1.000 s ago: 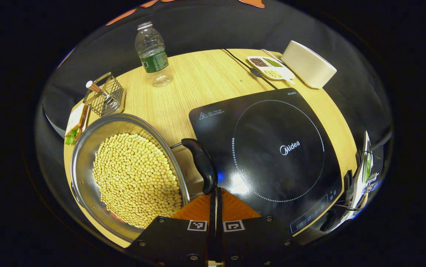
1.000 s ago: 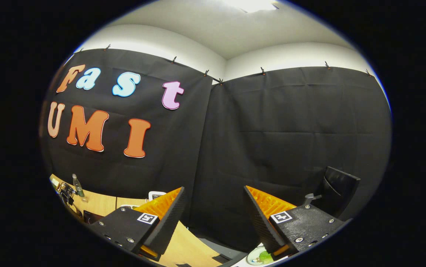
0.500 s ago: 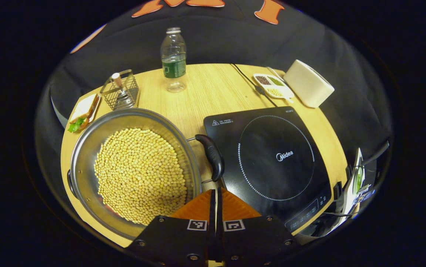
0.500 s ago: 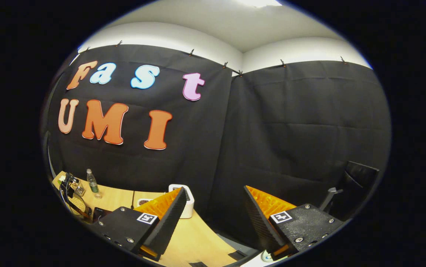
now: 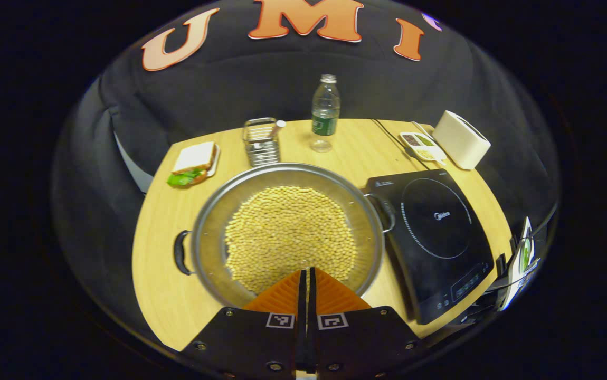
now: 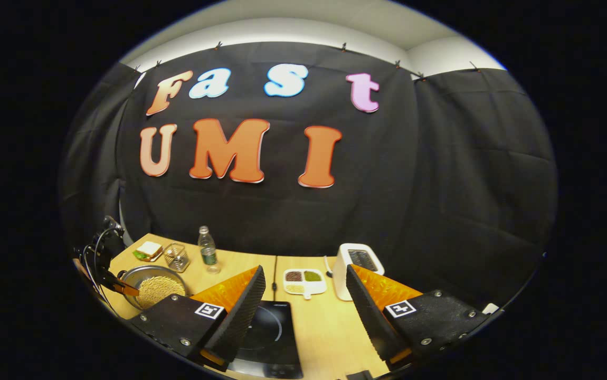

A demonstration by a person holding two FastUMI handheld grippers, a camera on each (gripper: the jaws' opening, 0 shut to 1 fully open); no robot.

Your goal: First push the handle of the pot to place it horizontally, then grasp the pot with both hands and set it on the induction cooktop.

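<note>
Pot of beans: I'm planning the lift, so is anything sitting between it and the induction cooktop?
Nothing visible does. The pot stands directly beside the induction cooktop, its right handle at the cooktop's edge; the cooktop's surface is bare.

the left gripper covers the pot's rim at 6 o'clock, plus some of the beans. in the right gripper view the cooktop is half behind a finger and cut off at 6 o'clock. the snack tray's contents are too small to tell apart.
</note>
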